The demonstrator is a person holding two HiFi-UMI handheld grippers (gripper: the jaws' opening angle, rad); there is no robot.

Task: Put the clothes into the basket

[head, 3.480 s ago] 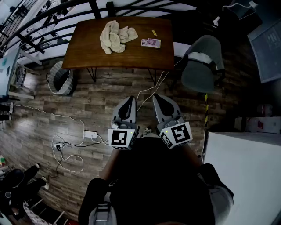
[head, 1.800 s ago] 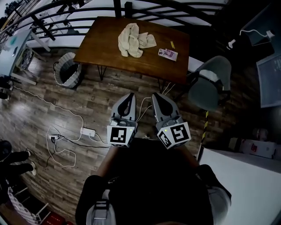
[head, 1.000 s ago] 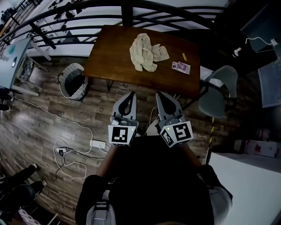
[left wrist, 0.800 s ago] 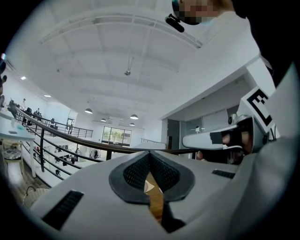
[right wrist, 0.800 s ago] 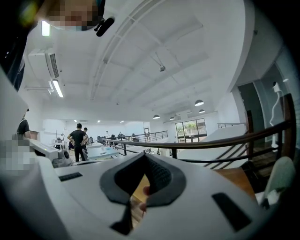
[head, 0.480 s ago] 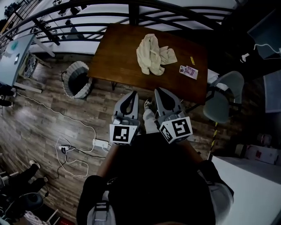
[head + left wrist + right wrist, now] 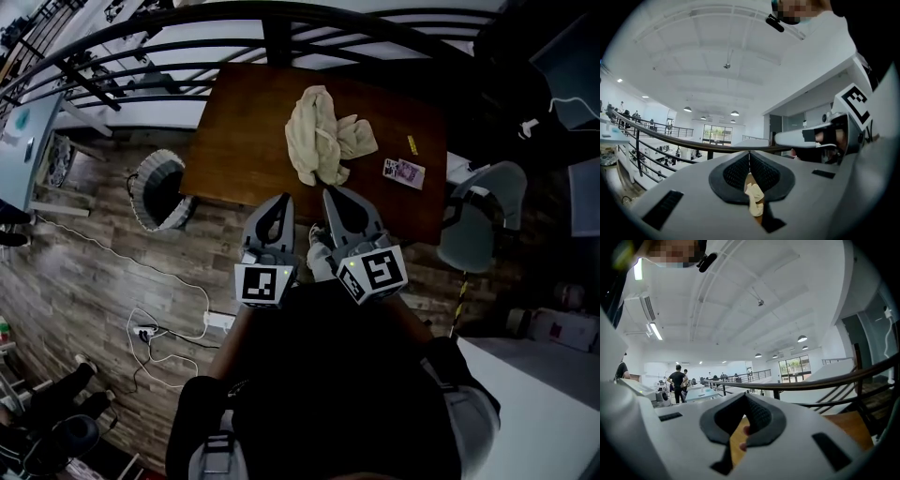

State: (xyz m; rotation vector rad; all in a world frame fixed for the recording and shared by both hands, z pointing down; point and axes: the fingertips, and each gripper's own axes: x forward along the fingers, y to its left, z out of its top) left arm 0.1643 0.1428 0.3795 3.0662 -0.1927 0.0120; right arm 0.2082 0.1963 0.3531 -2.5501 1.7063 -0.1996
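Note:
A crumpled cream pile of clothes (image 7: 319, 136) lies on the brown wooden table (image 7: 244, 141). The grey woven basket (image 7: 159, 192) stands on the floor by the table's left end. My left gripper (image 7: 281, 202) and right gripper (image 7: 330, 194) are side by side, both shut and holding nothing, with their tips at the table's near edge, short of the clothes. In the left gripper view the left gripper (image 7: 749, 161) has its jaws together, and the cream clothes (image 7: 754, 199) show below them. In the right gripper view the right gripper (image 7: 745, 397) points over the table (image 7: 843, 427).
A small printed packet (image 7: 403, 172) and a yellow bit (image 7: 411, 143) lie on the table's right part. A grey chair (image 7: 483, 211) stands at the right. White cables (image 7: 159, 328) trail on the wooden floor. A black railing (image 7: 187, 28) runs behind the table.
The person has walked up to the table. Both shut grippers have come from over the floor to the table's near edge, closer to the clothes.

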